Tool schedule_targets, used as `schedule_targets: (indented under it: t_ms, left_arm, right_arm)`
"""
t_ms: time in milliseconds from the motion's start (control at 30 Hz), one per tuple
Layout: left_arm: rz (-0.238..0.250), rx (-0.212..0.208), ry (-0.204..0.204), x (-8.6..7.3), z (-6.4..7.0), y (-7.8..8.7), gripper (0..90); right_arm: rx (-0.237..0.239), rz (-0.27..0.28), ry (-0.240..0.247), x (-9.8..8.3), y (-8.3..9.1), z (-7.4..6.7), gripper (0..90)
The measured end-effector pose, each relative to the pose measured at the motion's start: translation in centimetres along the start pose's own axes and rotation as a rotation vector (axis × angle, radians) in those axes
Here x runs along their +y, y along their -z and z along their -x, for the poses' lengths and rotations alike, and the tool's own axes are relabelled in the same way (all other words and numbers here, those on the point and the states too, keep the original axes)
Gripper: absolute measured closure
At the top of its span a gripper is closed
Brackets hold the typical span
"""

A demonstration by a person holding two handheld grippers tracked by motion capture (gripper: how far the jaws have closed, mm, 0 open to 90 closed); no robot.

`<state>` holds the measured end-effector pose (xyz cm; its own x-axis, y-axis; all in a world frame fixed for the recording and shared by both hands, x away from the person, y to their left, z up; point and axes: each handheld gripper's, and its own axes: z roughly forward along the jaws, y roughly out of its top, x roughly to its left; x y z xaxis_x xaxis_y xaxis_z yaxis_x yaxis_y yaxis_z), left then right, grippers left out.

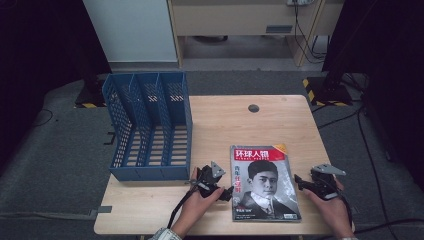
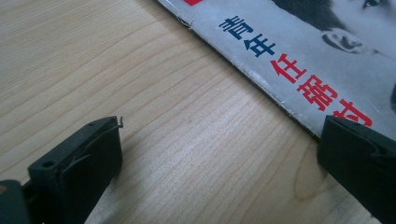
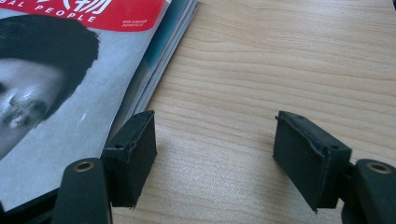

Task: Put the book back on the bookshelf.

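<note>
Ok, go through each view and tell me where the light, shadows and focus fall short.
High view: table evenly lit, dark surroundings, low detail on the magazine. Left gripper view: the left tongs cast a soft shadow on the wood; print sharp. Right gripper view: magazine cover soft, slight sheen; right tongs crisp.
</note>
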<state>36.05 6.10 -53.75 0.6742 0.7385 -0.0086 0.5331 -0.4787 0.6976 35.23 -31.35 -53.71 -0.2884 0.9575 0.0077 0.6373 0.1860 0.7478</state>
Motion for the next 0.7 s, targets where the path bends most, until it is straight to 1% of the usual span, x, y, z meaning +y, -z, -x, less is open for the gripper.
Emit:
schedule_targets:
  t_ms: [167, 300, 333, 400, 433, 500, 533, 633, 700]
  left_arm:
    - [0.000, 0.000, 0.000, 0.0, 0.0, 0.0, 0.0]
    - [0.000, -0.001, 0.000, 0.0, 0.0, 0.0, 0.0]
    - [0.000, -0.003, -0.001, 0.0, 0.0, 0.0, 0.0]
    - [0.001, -0.007, -0.004, 0.0, 0.0, 0.1, 0.0]
    - [0.002, -0.012, -0.007, 0.0, 0.0, 0.1, 0.7]
    - [0.013, -0.026, 0.008, 0.1, 0.0, 0.2, 3.9]
    - [0.026, -0.033, 0.013, 0.2, 0.1, 0.4, 4.6]
    - [0.079, -0.049, 0.030, 0.7, 0.4, 1.0, 5.0]
    - [0.107, -0.062, 0.030, 1.0, 0.7, 1.4, 5.4]
  right_arm:
    - [0.000, -0.001, 0.000, 0.0, 0.0, 0.0, 30.1]
    - [0.004, -0.002, -0.006, 0.0, 0.1, 0.0, 28.3]
    - [0.003, 0.001, -0.006, 0.0, 0.1, 0.1, 29.4]
    - [-0.013, 0.026, -0.014, 0.2, 0.5, 0.3, 31.8]
    - [-0.012, 0.044, -0.025, 0.3, 0.8, 0.6, 36.0]
    - [0.000, 0.068, -0.041, 0.5, 1.2, 0.7, 39.5]
    - [0.004, 0.072, -0.040, 0.5, 1.4, 0.8, 41.1]
    - [0.023, 0.101, -0.041, 0.9, 1.9, 0.5, 44.8]
    - [0.049, 0.109, -0.032, 1.1, 2.0, -0.1, 45.6]
